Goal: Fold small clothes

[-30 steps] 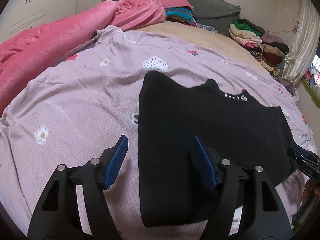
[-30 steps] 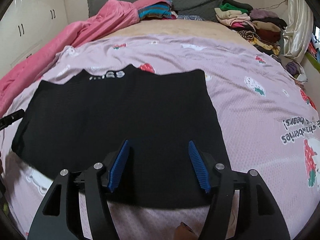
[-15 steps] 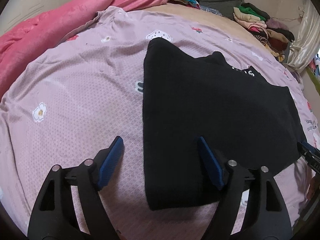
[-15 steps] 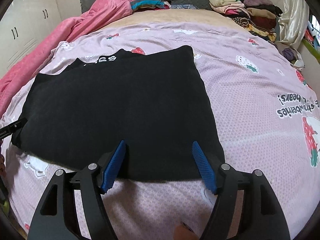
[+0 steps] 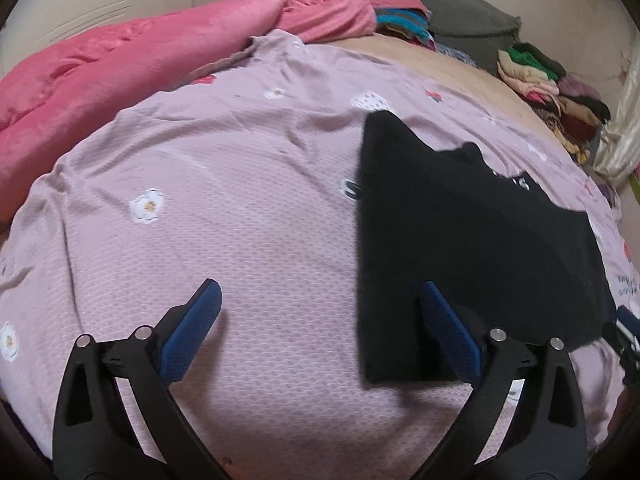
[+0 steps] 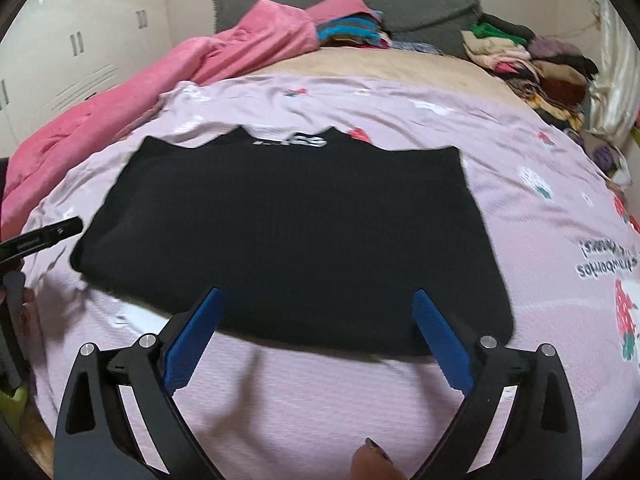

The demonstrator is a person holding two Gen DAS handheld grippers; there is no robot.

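Observation:
A black garment [image 6: 288,236] with white lettering at its collar lies flat on the pink printed bedsheet [image 6: 320,392]. In the left wrist view the garment [image 5: 460,240] lies to the right. My left gripper [image 5: 318,300] is open and empty over the sheet, with its right finger above the garment's left edge. My right gripper [image 6: 316,308] is open and empty, hovering just above the garment's near hem. The left gripper also shows at the left edge of the right wrist view [image 6: 40,238].
A pink blanket [image 5: 120,68] is bunched along the left and far side of the bed. Piles of folded clothes [image 6: 532,64] sit at the far right corner. A grey headboard cushion [image 6: 420,8] is at the back. White cupboards [image 6: 80,52] stand at left.
My left gripper has moved left, off the garment and over the bare sheet. My right gripper has pulled back toward the near hem. Both stay open.

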